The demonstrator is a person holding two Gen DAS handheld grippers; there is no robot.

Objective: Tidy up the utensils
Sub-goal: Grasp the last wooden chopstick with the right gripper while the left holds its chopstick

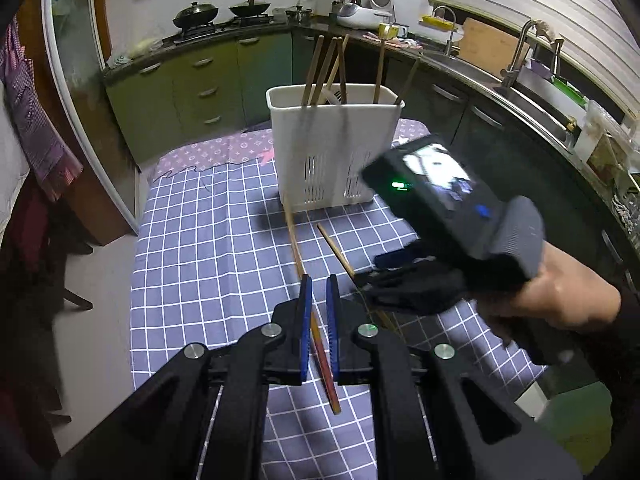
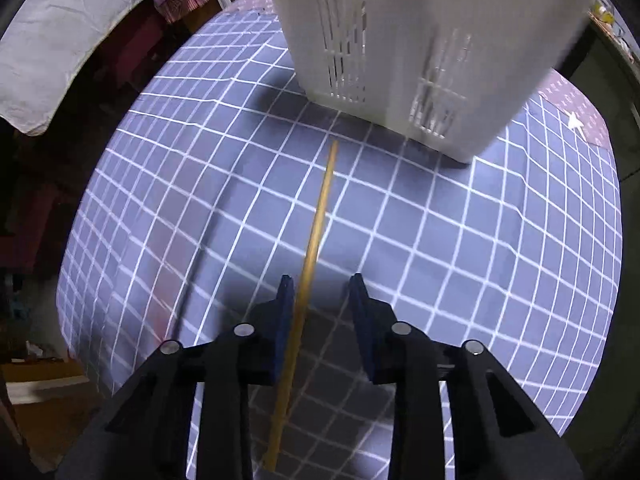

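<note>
Blue-grey checked cloth (image 1: 208,240) is seen spread over the table, with a patch of pink-purple patterned fabric (image 1: 224,152) at its far end. A white plastic utensil caddy (image 1: 332,152) with slotted lower walls is stood on the far part of the cloth; several wooden chopsticks (image 1: 316,68) are stood upright in it, leaning against its rim. Two more chopsticks are seen on the cloth near the caddy. One, a chopstick with a reddish lower end (image 1: 320,344), is caught between the blue pads of the left gripper (image 1: 319,292), whose jaws are drawn narrow upon it; its pale far end reaches toward the foot of the caddy. Whether that far end touches the cloth cannot be told. A second, the plain wooden chopstick (image 2: 316,240), is laid on the cloth just right of the first, its far tip pointed at the caddy. The right gripper (image 2: 322,284) is pointed steeply down over it, carried in a person's hand (image 1: 560,300). Its jaws are partly apart; the chopstick is seen between them, close against the left pad (image 2: 285,308), with a clear gap to the right pad, so it is not clamped. Green kitchen cabinets (image 1: 192,80), two woks (image 1: 224,12) on a hob and a sink (image 1: 532,96) are noted far behind the table.
</note>
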